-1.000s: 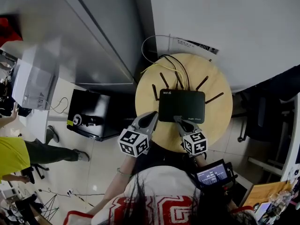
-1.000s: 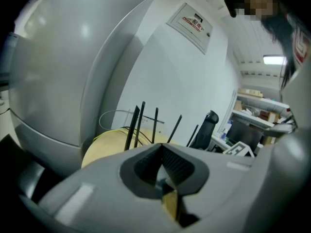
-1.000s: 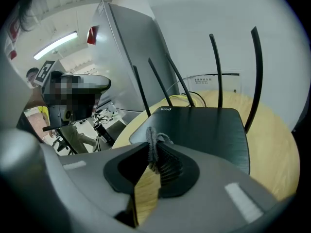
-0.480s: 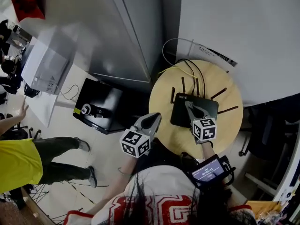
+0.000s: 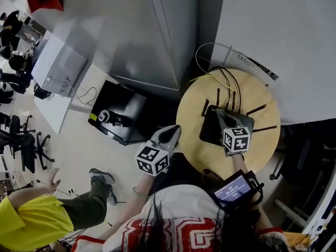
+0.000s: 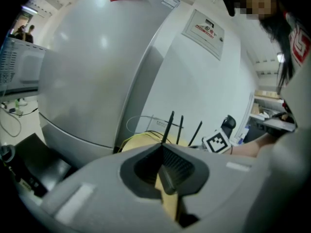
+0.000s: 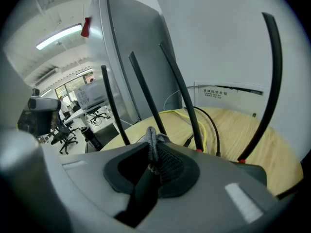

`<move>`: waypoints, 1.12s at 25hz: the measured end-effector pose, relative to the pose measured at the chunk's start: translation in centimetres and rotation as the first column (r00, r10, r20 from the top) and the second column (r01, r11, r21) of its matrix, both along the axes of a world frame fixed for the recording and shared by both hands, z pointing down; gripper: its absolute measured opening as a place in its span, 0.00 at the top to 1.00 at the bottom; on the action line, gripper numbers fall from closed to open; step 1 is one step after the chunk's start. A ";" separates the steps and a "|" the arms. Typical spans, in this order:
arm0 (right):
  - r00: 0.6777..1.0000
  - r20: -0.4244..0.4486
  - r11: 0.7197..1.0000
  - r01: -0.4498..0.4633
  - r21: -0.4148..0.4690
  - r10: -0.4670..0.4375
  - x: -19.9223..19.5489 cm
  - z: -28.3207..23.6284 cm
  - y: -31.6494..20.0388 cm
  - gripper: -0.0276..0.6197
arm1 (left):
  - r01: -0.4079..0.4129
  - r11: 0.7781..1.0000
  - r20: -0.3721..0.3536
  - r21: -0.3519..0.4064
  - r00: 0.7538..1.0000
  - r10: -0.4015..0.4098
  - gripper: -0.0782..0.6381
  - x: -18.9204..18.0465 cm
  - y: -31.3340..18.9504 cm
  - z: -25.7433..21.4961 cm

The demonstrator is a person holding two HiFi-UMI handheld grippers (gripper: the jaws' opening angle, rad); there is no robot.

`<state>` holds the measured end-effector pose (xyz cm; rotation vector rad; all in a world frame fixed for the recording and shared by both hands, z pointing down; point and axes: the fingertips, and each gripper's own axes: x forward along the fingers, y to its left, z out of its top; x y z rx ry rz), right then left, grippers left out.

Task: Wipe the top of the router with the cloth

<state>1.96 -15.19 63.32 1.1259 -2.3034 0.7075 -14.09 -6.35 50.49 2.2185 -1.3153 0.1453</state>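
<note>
A black router [image 5: 209, 130] with several thin antennas [image 7: 145, 95] lies on a small round wooden table [image 5: 194, 140]. My right gripper [image 5: 223, 115] rests over the router's top, shut on a small grey cloth [image 7: 152, 141] that pokes out between its jaws. The router's dark casing [image 7: 253, 172] shows just under that gripper. My left gripper [image 5: 170, 132] hangs off the table's left edge, over the floor. Its jaws are shut with nothing between them [image 6: 164, 155]. From the left gripper view, the right gripper's marker cube [image 6: 216, 142] shows beside the antennas.
Yellow and black cables [image 5: 223, 79] run off the table's back toward the white wall. A tall grey cabinet [image 5: 131, 30] stands to the left. A black box [image 5: 119, 117] lies on the floor beside the table. A person in yellow [image 5: 31, 224] is at lower left.
My right gripper has slid with the cloth from the router's front edge farther onto its top. The left gripper stays off the table's edge. The person in yellow has walked toward the lower left.
</note>
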 end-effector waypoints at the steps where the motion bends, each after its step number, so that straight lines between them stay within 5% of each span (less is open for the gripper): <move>1: 1.000 0.008 1.000 0.001 -0.001 -0.001 -0.1 0.0 0.6 0.89 | -0.007 1.000 -0.002 0.000 1.000 0.007 0.89 0.3 -0.1 0.0; 18: 0.992 0.074 0.992 0.104 -0.070 -0.099 -1.6 0.0 12.7 0.89 | -0.128 0.992 -0.042 0.017 0.991 0.129 0.89 5.8 -0.7 -0.1; 28: 0.993 0.075 0.996 0.094 0.005 -0.094 -1.7 -1.8 6.5 0.89 | -0.090 0.996 -0.038 0.014 0.995 0.091 0.89 5.3 -0.3 0.0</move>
